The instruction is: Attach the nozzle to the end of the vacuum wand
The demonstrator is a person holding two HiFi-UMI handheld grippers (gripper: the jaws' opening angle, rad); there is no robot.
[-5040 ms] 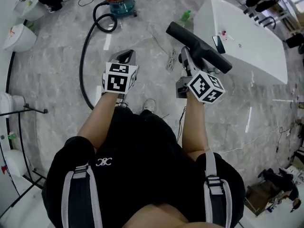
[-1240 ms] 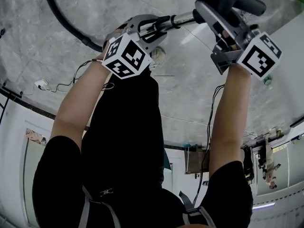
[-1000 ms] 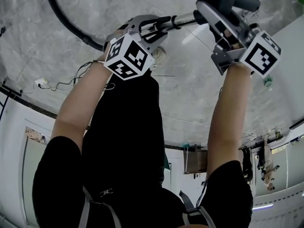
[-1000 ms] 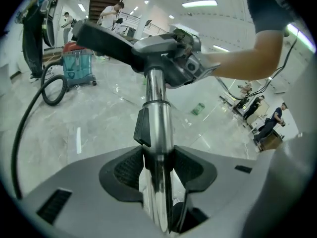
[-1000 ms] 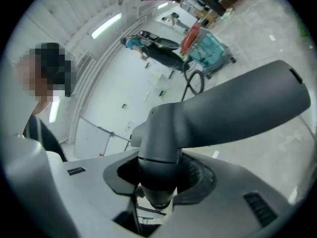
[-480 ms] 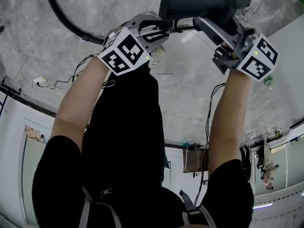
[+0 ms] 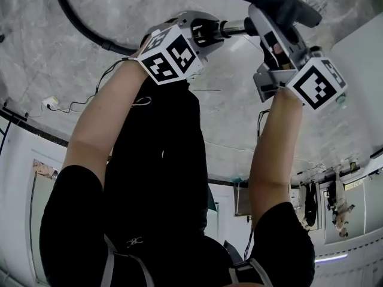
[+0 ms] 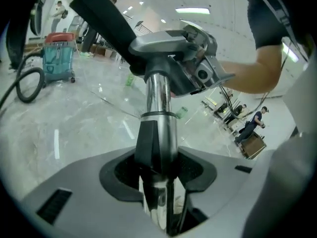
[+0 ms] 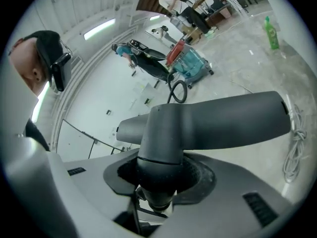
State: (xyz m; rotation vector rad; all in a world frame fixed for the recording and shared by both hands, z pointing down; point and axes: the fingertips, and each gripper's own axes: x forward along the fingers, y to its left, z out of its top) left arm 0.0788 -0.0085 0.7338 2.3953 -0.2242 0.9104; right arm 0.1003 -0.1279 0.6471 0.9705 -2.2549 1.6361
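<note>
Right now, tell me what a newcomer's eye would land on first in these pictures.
The two grippers sit close together at the top of the head view. The left gripper clamps the chrome vacuum wand, and the right gripper clamps the neck of the dark nozzle, end to end. Next, the black hose arcs across the marble floor at upper left.
</note>
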